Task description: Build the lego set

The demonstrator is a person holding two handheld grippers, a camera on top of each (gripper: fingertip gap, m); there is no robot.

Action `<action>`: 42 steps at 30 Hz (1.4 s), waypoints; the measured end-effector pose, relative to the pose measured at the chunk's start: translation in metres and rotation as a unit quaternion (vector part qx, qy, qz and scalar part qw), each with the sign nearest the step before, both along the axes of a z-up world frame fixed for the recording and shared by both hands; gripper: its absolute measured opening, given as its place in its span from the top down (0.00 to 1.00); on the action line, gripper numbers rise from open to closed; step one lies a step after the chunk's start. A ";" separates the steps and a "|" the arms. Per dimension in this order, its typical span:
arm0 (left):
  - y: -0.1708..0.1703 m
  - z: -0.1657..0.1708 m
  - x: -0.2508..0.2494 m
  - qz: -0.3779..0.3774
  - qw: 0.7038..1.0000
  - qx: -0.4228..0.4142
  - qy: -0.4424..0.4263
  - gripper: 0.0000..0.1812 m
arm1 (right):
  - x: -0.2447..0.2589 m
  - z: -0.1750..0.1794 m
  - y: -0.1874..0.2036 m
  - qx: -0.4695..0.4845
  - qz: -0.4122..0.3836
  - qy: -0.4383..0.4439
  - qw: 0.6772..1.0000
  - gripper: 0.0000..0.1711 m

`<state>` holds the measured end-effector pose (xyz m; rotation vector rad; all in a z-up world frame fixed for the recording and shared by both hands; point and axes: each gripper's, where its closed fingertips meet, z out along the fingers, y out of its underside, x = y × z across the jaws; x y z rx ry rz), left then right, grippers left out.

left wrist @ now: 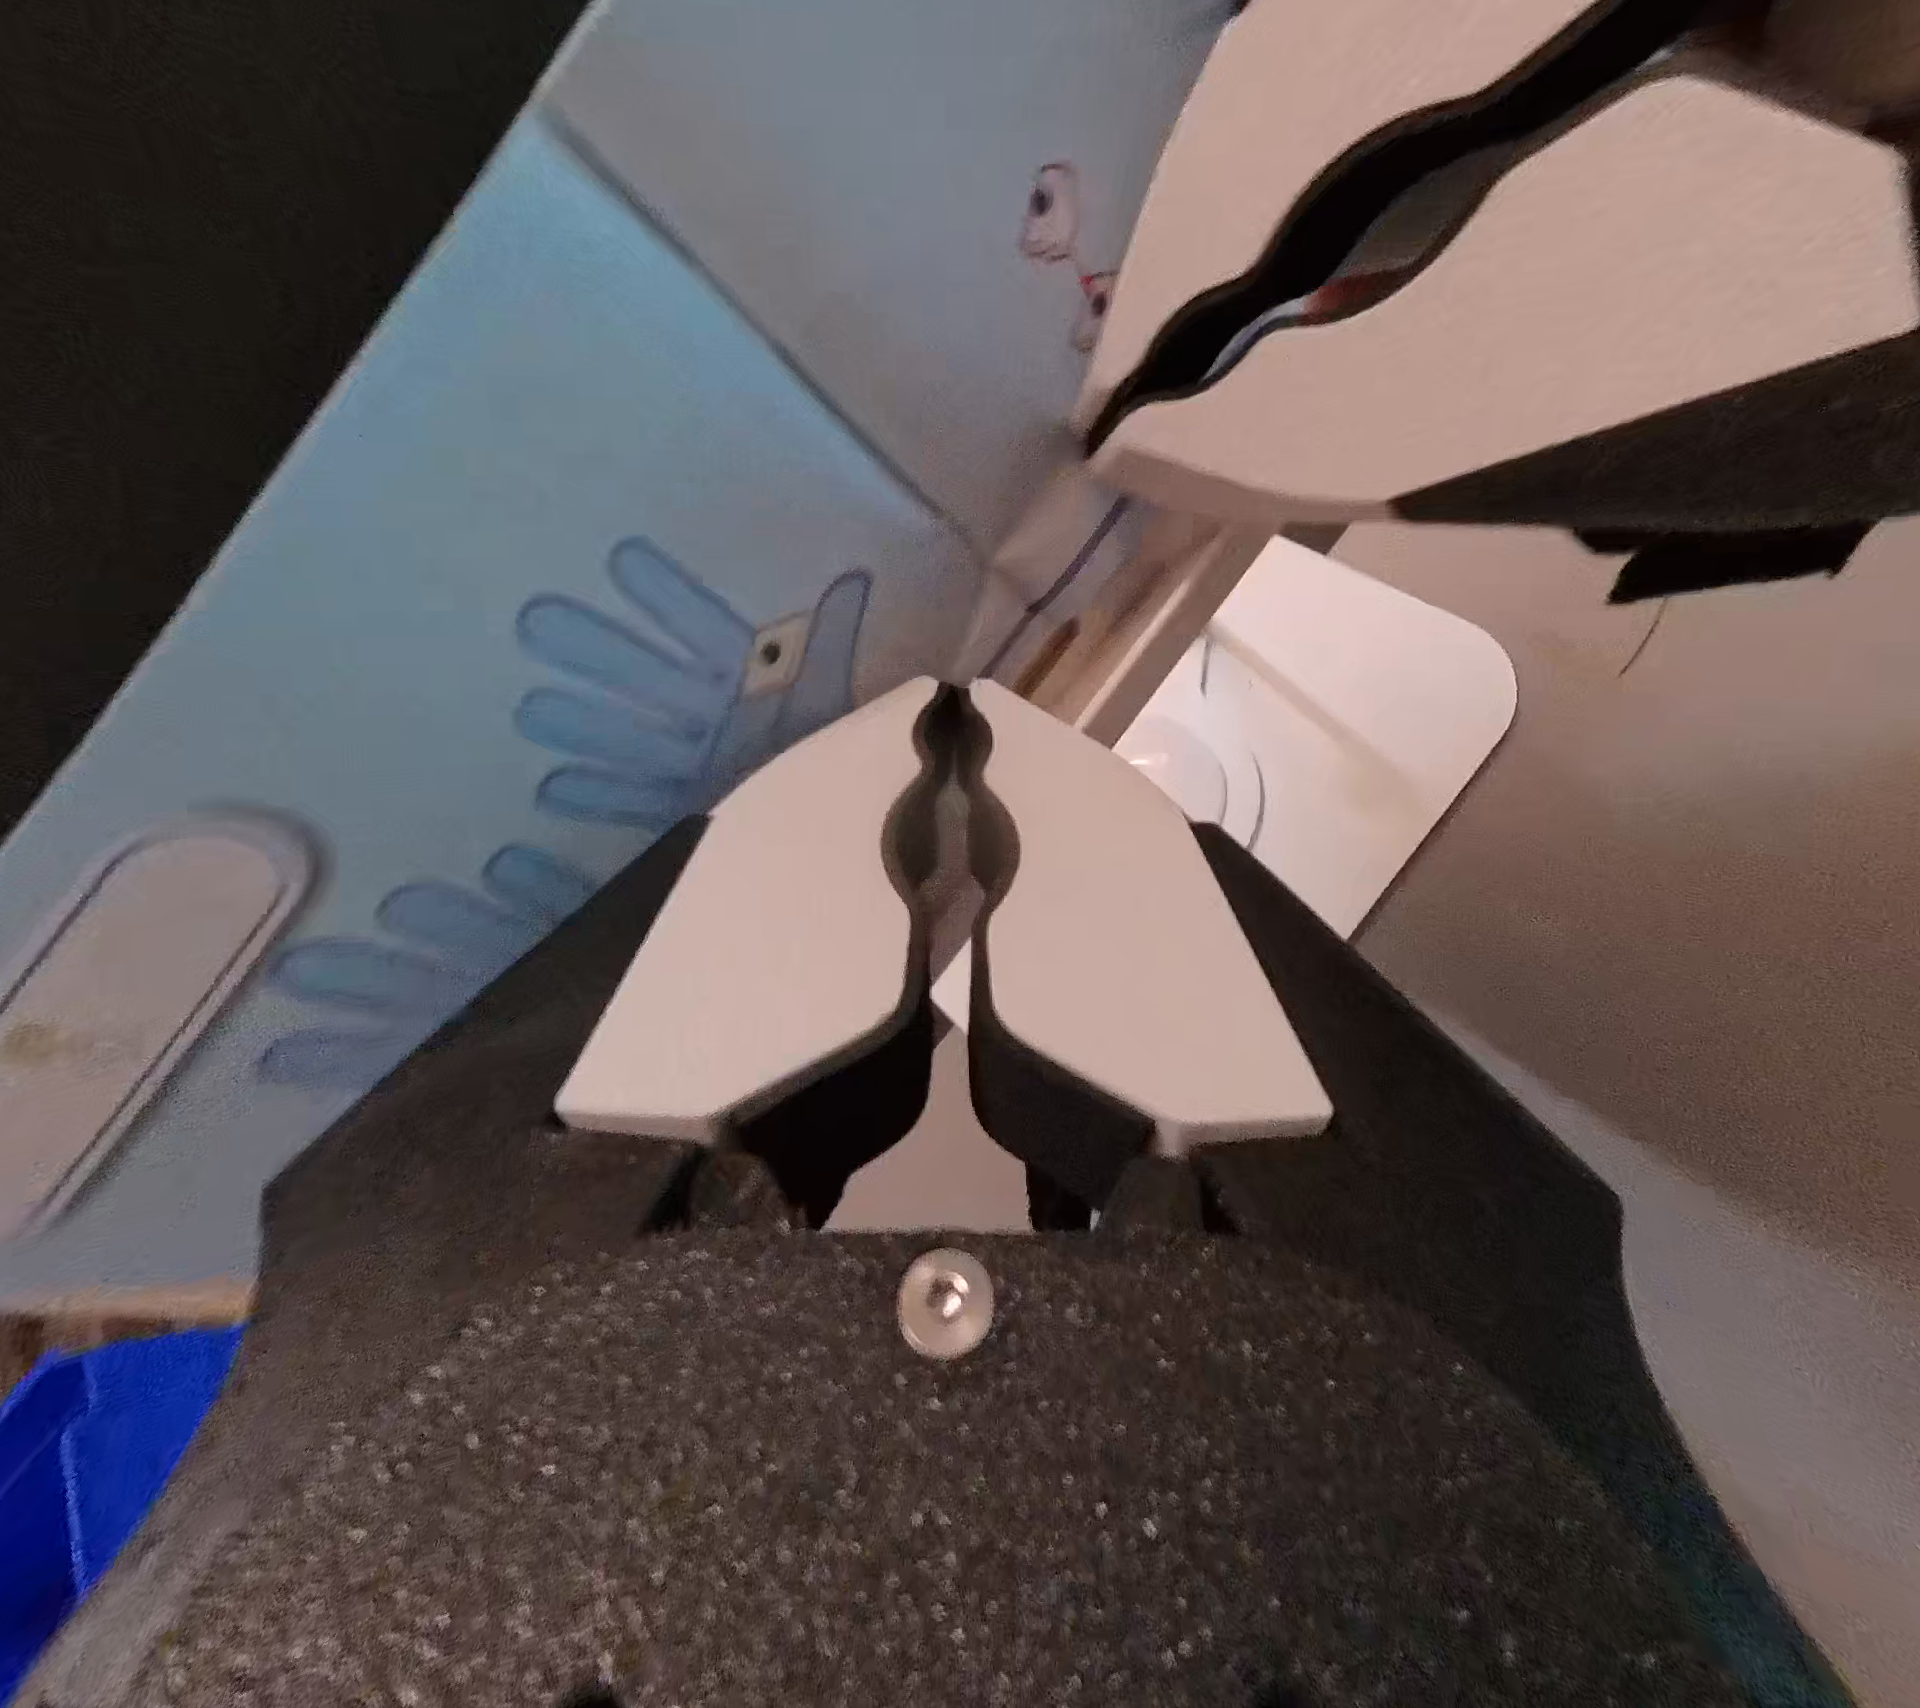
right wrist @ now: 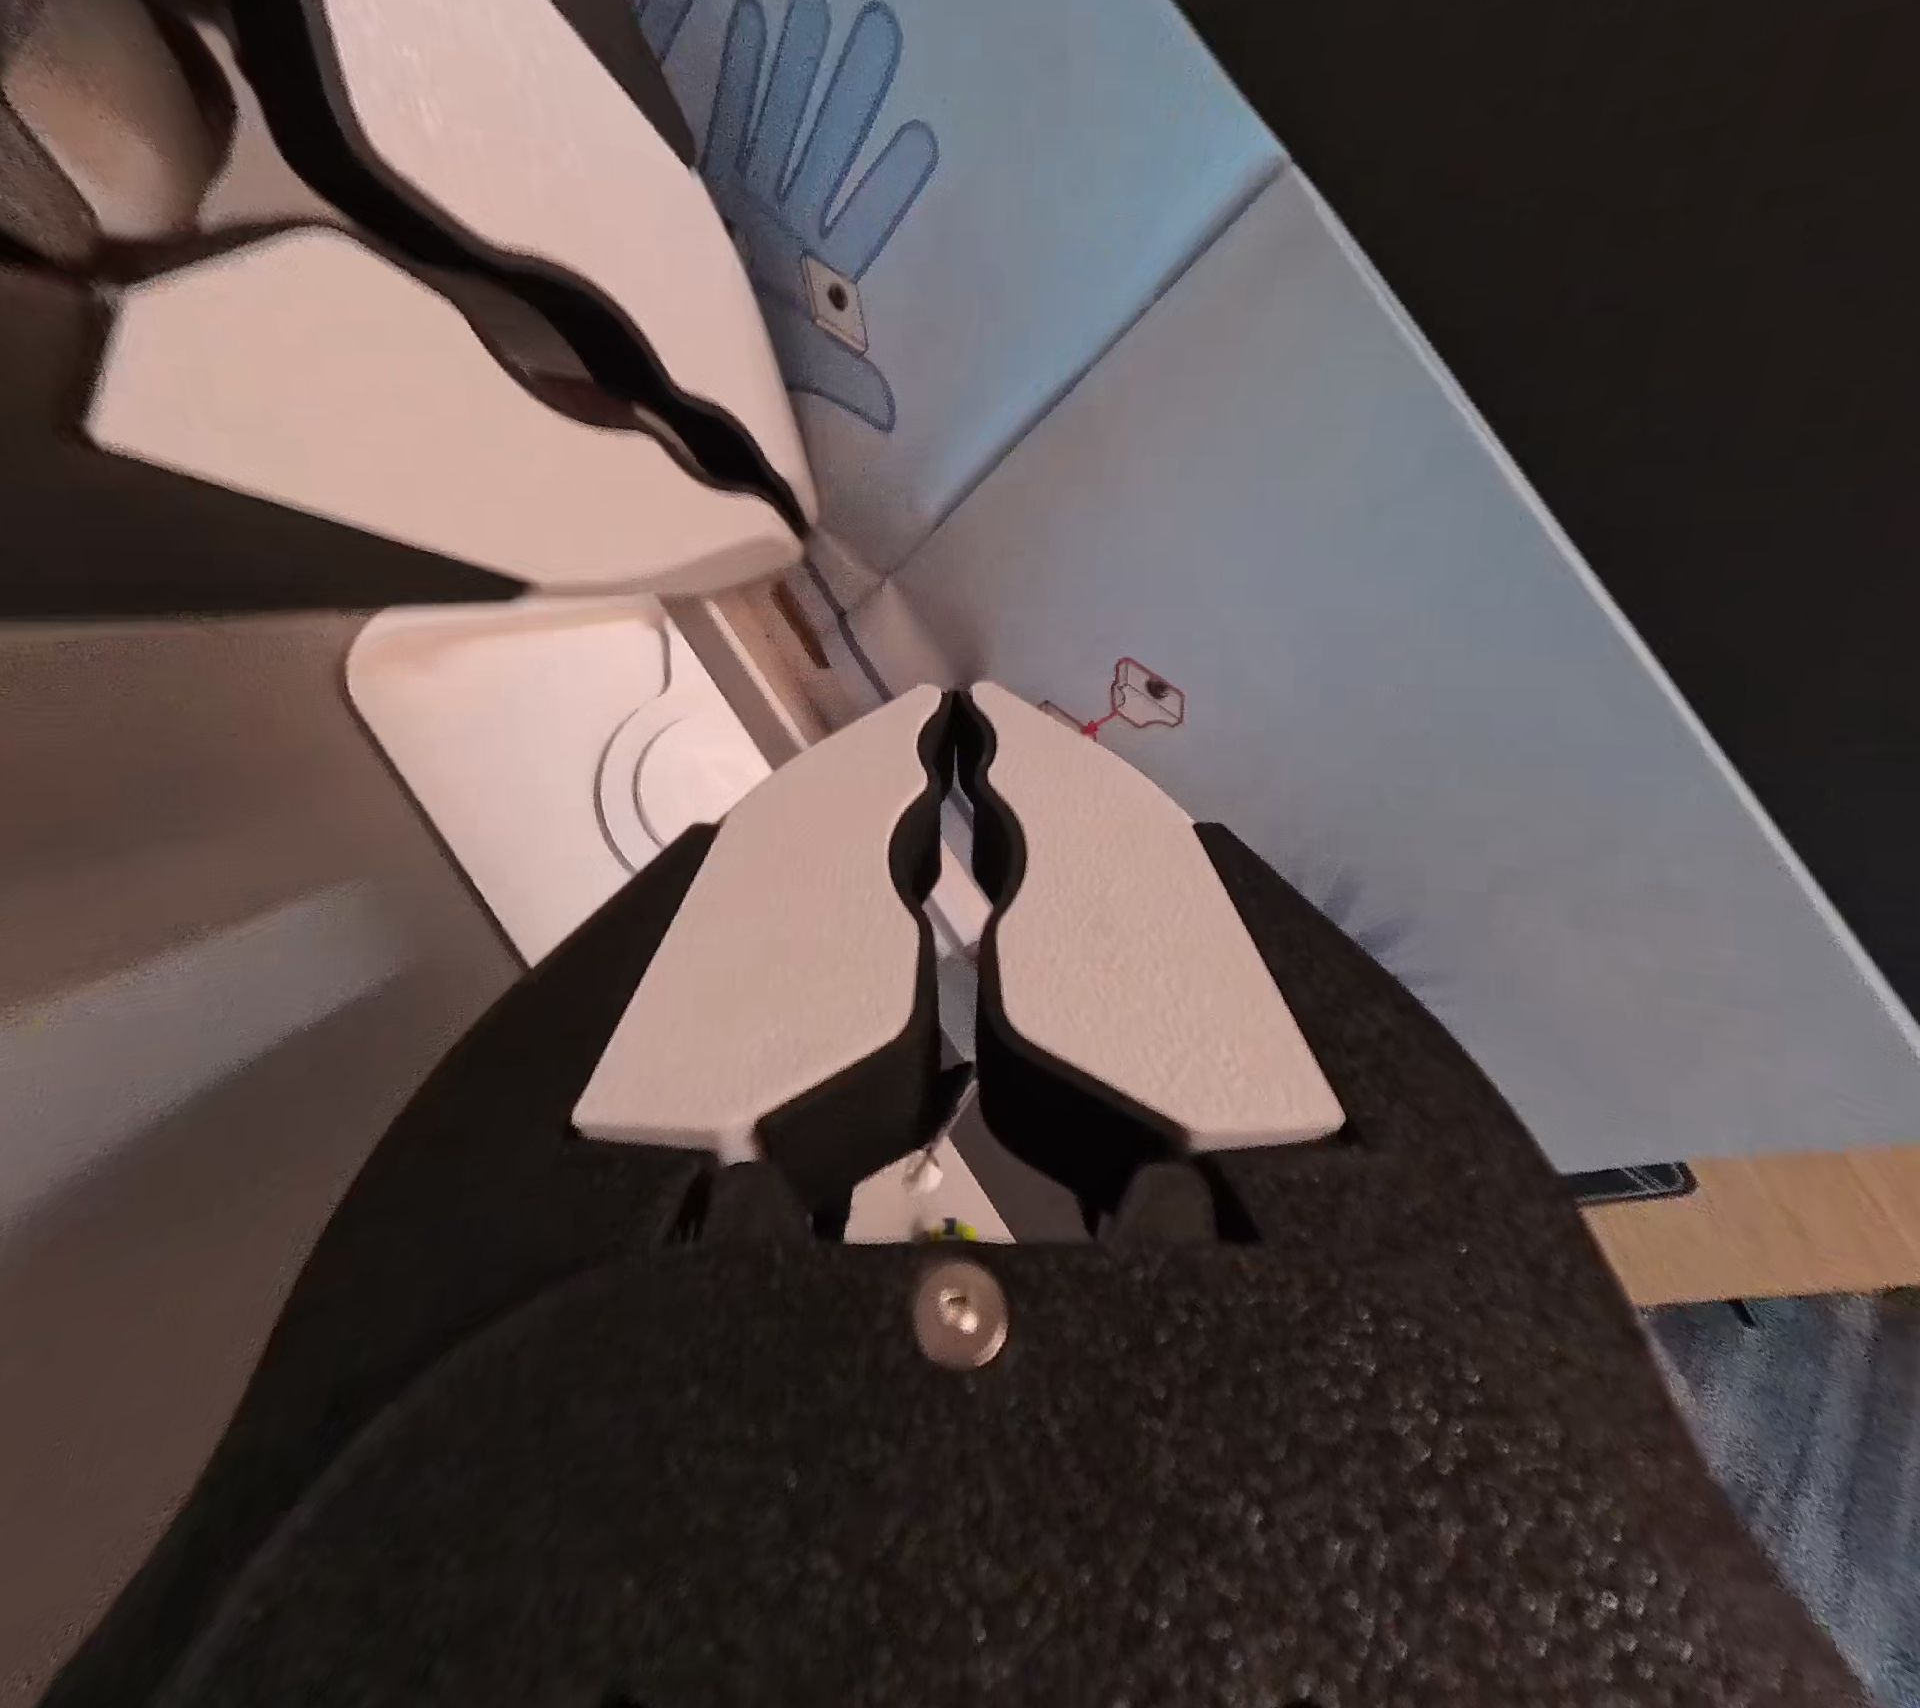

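The open instruction booklet (left wrist: 540,495) has light blue pages with drawings of hands and small bricks. It stands tilted in front of both grippers and also shows in the right wrist view (right wrist: 1299,536). My left gripper (left wrist: 951,694) is shut on the booklet's lower edge near the fold. My right gripper (right wrist: 954,700) is shut on the same edge just across the fold. Each gripper shows in the other's view, the right one (left wrist: 1096,434) at upper right and the left one (right wrist: 805,528) at upper left. No loose bricks show.
A white tray (left wrist: 1382,702) lies on the beige table behind the booklet's edge and also shows in the right wrist view (right wrist: 488,723). A blue bin (left wrist: 94,1471) is at lower left. A cardboard strip (right wrist: 1766,1232) and blue fabric (right wrist: 1818,1471) are at lower right. The gap from one gripper's tips to the other's is roughly 5 centimeters.
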<state>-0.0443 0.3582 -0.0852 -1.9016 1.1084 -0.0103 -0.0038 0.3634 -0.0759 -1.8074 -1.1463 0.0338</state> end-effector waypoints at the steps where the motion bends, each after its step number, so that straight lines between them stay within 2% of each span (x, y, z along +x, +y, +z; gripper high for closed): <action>1: 0.002 0.002 -0.012 0.019 1.000 0.002 0.009 1.00 | 0.001 0.000 0.000 -0.001 0.000 -0.003 1.000 1.00; 9: 0.002 0.000 -0.072 0.046 0.997 -0.064 -0.001 1.00 | 0.002 -0.002 0.000 -0.008 -0.003 -0.017 1.000 1.00; 17: -0.001 -0.003 -0.093 0.081 0.995 -0.061 -0.027 1.00 | 0.003 -0.003 -0.002 -0.003 -0.004 -0.023 1.000 1.00; 29: -0.039 0.018 -0.088 0.097 0.986 0.052 -0.122 1.00 | 0.003 0.009 -0.013 0.031 -0.009 0.009 0.999 1.00; 37: -0.068 0.044 -0.101 0.109 0.972 0.113 -0.173 1.00 | -0.024 0.019 -0.030 0.052 0.024 0.041 0.997 0.99; 42: -0.073 0.044 -0.104 0.115 0.971 0.126 -0.170 1.00 | -0.046 0.012 -0.015 0.064 0.022 0.022 0.998 0.99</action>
